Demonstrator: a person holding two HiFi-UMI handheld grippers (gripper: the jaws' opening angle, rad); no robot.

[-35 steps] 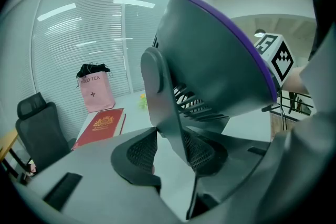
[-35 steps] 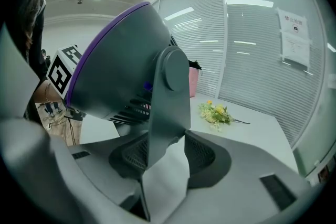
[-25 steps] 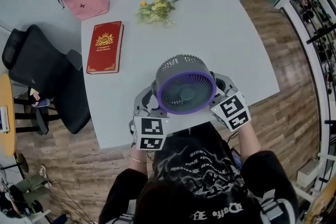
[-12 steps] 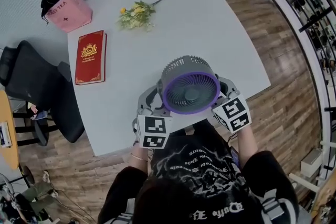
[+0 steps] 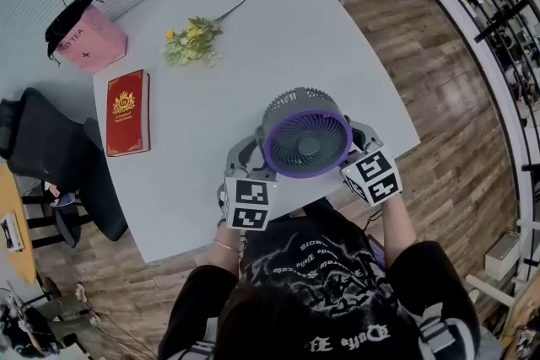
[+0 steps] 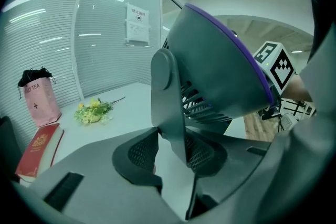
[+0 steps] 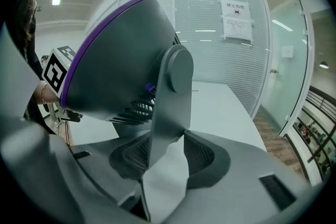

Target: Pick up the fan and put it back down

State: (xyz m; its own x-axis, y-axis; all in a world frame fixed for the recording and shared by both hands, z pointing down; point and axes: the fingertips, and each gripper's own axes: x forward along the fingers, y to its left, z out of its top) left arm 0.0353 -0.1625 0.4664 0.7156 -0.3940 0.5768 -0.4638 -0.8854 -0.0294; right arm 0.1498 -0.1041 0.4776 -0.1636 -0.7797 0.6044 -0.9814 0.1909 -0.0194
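Note:
A grey fan (image 5: 305,143) with a purple front ring is carried between my two grippers over the near edge of the white table (image 5: 278,55), its face tilted up toward the head camera. My left gripper (image 5: 251,154) is shut on the fan's left stand arm (image 6: 169,107), which runs up between the meshed pads (image 6: 139,150). My right gripper (image 5: 359,141) is shut on the right stand arm (image 7: 170,113) in the same way. The fan's underside is hidden.
On the table's left lie a red book (image 5: 128,112) and a bunch of yellow flowers (image 5: 194,40). A pink bag (image 5: 83,34) stands at the far left corner. A black office chair (image 5: 51,156) stands left of the table. Wooden floor lies to the right.
Both grippers have carried the fan to the right along the table's near edge, away from the book. The grip on both stand arms is unchanged.

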